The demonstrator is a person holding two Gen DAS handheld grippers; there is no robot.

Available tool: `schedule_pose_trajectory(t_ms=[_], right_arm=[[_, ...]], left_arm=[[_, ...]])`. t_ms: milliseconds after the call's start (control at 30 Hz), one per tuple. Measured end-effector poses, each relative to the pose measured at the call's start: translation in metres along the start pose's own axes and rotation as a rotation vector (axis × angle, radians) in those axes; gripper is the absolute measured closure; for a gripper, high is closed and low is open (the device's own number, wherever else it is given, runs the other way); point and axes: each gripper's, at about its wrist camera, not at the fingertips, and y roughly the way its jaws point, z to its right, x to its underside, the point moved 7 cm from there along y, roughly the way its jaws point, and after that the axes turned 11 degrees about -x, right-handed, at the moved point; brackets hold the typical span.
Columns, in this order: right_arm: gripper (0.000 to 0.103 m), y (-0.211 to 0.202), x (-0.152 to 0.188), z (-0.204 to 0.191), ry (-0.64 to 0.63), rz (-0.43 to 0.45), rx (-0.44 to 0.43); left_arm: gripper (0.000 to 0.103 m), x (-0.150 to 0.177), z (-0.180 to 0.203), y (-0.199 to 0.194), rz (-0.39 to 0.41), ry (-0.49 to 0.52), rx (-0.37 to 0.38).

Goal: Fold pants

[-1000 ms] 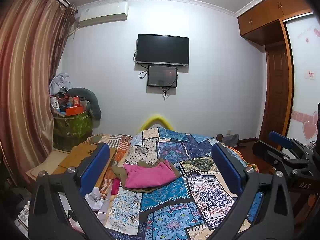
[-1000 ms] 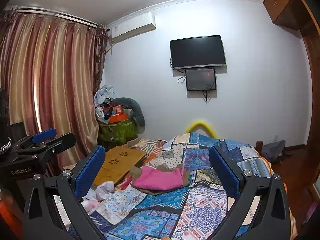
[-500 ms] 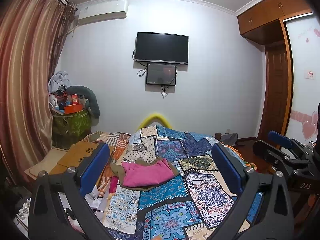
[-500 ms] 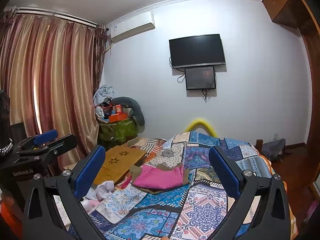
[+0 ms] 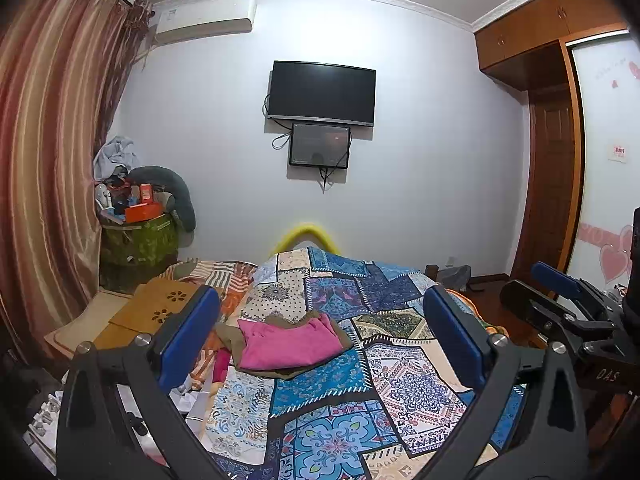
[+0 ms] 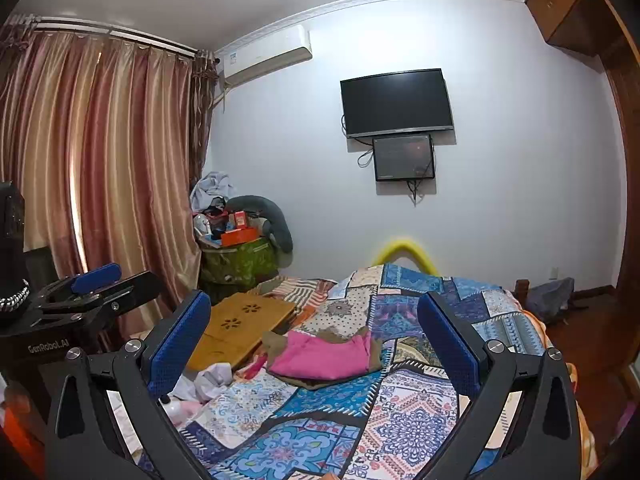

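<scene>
Both tools raised well above the bed, aimed across the room rather than down at the work. Left gripper (image 5: 320,328) spread wide, blue pads far apart, nothing between them. Right gripper (image 6: 316,332) likewise fully parted and empty. Each visible in the other's view at the frame edge, side by side, well apart from any cloth.

Pink pants (image 5: 290,344) lying on the patchwork quilt (image 5: 400,380), near the bed's left side, already doubled into a compact slab. Resting on an olive-brown garment (image 5: 284,372) that shows around the edges; hard to say at this distance whether that one is also pants or something else. From the right view, same stack (image 6: 324,356) just beside a wooden lap desk (image 6: 240,328) and some crumpled white cloth (image 6: 208,380) at the quilt's edge.

Judged step: a pause between folds, or the very end of one, with the pink piece looking finished and neither tool engaged. Possibly close to done, if the stack is the output pile.

Next move, if more folding remains: lowering both tools toward the stack or toward the loose cloth at the left, wrists tipped down so the pads meet fabric edge-on. Wide opening suits a pinch on a thick hem. Care needed to catch one layer only, since thin soft cloth bunches and drags its neighbour along.
</scene>
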Motion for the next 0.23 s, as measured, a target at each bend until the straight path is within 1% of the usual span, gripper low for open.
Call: schedule_pose_trajectory(t_ms=[233], right_arm=[[0.0, 0.0028, 0.0012, 0.0011, 0.002, -0.009, -0.004]], left_arm=[[0.0, 0.0026, 0.0036, 0.0019, -0.004, 0.019, 0.004]])
